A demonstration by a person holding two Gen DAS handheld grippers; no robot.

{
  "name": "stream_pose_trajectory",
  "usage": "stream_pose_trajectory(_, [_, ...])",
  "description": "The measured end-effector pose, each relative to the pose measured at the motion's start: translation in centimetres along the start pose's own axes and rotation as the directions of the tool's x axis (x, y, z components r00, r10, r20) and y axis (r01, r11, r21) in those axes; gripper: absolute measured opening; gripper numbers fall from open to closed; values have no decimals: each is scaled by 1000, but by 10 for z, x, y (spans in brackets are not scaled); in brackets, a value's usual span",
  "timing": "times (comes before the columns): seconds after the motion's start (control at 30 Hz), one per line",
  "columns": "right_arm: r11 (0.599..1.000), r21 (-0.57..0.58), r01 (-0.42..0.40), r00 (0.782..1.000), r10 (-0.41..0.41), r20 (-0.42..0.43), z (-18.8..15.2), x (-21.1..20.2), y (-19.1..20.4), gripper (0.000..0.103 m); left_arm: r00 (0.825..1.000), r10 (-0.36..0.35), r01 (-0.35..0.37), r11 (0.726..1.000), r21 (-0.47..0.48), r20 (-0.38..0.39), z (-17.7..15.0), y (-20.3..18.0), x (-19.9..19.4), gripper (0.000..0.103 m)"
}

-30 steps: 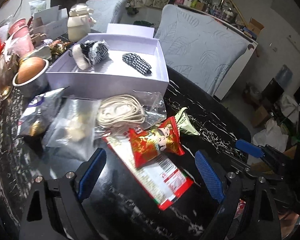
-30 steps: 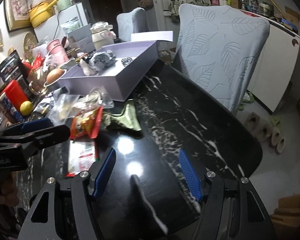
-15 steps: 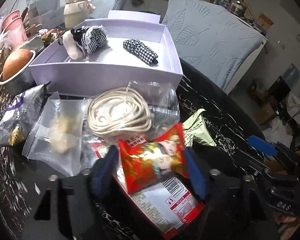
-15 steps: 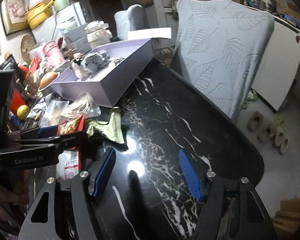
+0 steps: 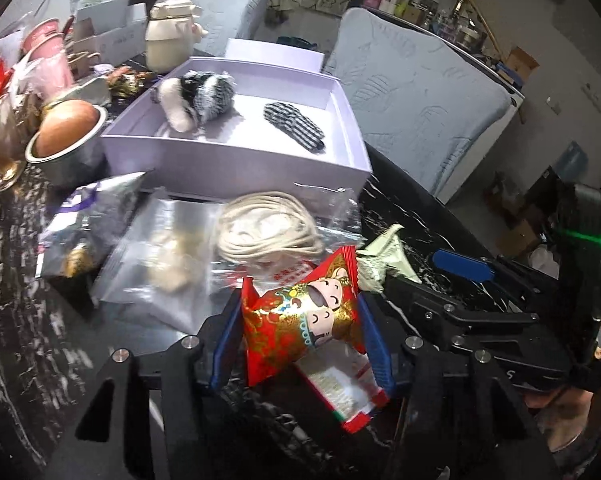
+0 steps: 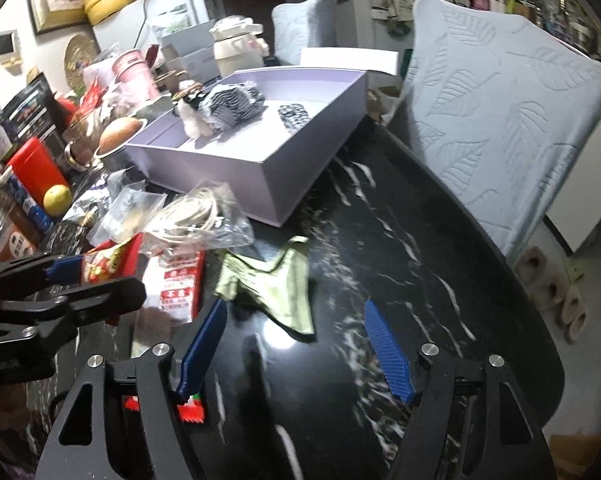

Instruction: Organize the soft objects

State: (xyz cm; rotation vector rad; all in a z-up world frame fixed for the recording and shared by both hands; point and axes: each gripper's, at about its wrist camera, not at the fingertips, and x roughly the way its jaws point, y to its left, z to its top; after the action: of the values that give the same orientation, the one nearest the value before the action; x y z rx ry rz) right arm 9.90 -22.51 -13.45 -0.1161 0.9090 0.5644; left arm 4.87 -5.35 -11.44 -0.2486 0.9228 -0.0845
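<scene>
Left wrist view, lower centre: the left gripper (image 5: 296, 336) is closing on a red cartoon-printed snack packet (image 5: 300, 320), its writing unreadable. Right wrist view: the right gripper (image 6: 296, 344) is opening with nothing between its pads, a green pouch (image 6: 272, 284) just ahead.

Both wrist cams look down-fwd; share lilac box (image 5: 236, 168).

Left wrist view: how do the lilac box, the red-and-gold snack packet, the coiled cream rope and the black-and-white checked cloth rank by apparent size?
1. Lilac box.
2. Red-and-gold snack packet, though magnified by nearness.
3. Coiled cream rope.
4. Black-and-white checked cloth, farthest away.
</scene>
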Motion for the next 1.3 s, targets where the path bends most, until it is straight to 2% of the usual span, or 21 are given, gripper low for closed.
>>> stream_pose_trajectory(0.23, [1000,-23,-6,999,5,-36,11,19,17,79,1000,2,-1,999,-37,13,0,17,-6,54])
stream_pose_trajectory(0.37, [1000,-17,10,998,-11,-57,13,29,22,79,1000,-8,8,999,-43,21,-1,20,-7,54])
stream_pose_trajectory(0.4, [1000,-14,20,998,-21,-60,13,31,22,78,1000,-9,10,999,-45,22,-1,21,-7,54])
stream_pose_trajectory(0.43, [999,-23,41,998,-42,-50,12,31,22,72,1000,-10,11,999,-50,22,-1,23,-7,54])
stream_pose_trajectory(0.53, [992,-40,117,992,-118,-39,11,30,23,46,1000,-9,11,998,-63,30,-3,27,-8,54])
stream_pose_trajectory(0.57, [992,-40,121,992,-122,-39,10,28,22,43,999,-9,11,998,-67,30,-5,28,-8,54])
stream_pose_trajectory(0.83, [998,3,59,998,-59,-37,-10,9,18,40,999,-16,19,998,-66,32,-16,26,-17,54])
stream_pose_trajectory(1.07, [997,32,70,998,-70,-6,-28,-18,23,40,999,-21,24,998,-50,42,-29,19,-28,54])
stream_pose_trajectory(1.3, [999,46,26,999,-28,47,-43,-53,36,40,997,-25,27,999,-25,79,-39,11,-48,54])
